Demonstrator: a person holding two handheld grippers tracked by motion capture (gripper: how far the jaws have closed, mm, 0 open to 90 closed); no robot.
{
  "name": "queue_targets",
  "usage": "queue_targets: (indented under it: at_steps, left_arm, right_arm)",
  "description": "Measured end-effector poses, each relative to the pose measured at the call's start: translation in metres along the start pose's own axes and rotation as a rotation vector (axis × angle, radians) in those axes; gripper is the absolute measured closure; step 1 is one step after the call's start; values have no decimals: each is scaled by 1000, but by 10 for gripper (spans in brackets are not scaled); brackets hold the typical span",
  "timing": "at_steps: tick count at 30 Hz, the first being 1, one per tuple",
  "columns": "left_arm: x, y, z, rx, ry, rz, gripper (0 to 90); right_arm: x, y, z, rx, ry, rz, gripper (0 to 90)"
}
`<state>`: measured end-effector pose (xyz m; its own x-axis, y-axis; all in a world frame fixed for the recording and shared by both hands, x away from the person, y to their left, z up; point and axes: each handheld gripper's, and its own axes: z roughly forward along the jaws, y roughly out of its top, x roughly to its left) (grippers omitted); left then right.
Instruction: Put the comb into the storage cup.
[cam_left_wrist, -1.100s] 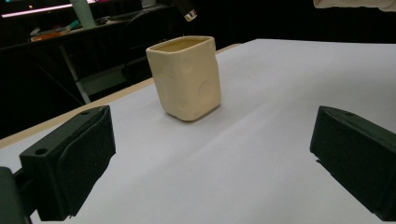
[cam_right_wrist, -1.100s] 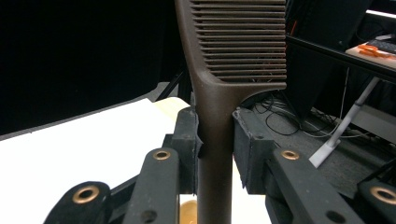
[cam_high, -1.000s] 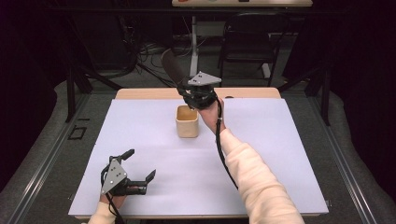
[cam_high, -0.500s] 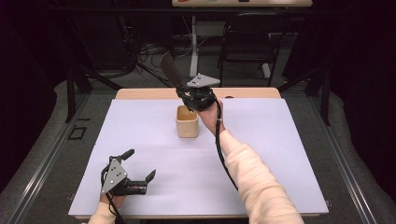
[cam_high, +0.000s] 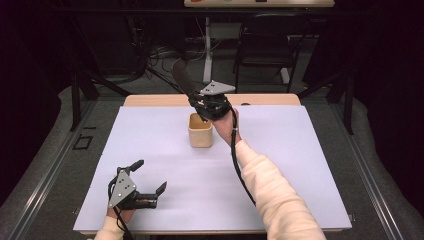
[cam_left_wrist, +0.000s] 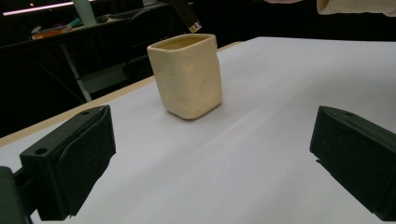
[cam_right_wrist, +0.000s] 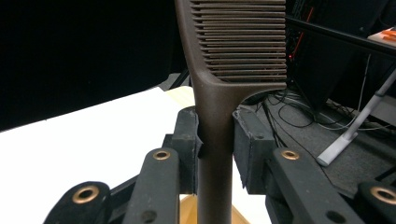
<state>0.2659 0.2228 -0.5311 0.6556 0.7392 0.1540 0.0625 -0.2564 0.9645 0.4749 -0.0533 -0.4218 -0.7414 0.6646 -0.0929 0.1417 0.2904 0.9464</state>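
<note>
Down at the near left corner of the white table (cam_high: 300, 165), the left gripper (cam_high: 149, 186) is resting with its jaws standing wide apart, gripping nothing. One cream cup (cam_high: 200, 131) is standing mid-table, its inside hard to make out. Just above the cup, the right gripper (cam_high: 206, 106) is clamping one brown comb (cam_right_wrist: 219, 93) by its handle; the comb's lower end is hidden behind the jaws and its top is cut off.

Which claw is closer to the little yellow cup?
Right. The right claw hovers just above the cup, holding a comb. The left claw sits far off near the table's front edge.
</note>
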Motion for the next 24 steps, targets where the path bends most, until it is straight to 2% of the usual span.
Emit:
queue_targets:
  at_steps: [24]
  left_arm:
    - [0,0,0,-3,-6,-2,0]
  right_arm:
    - [-1,-9,3,19,22,18,720]
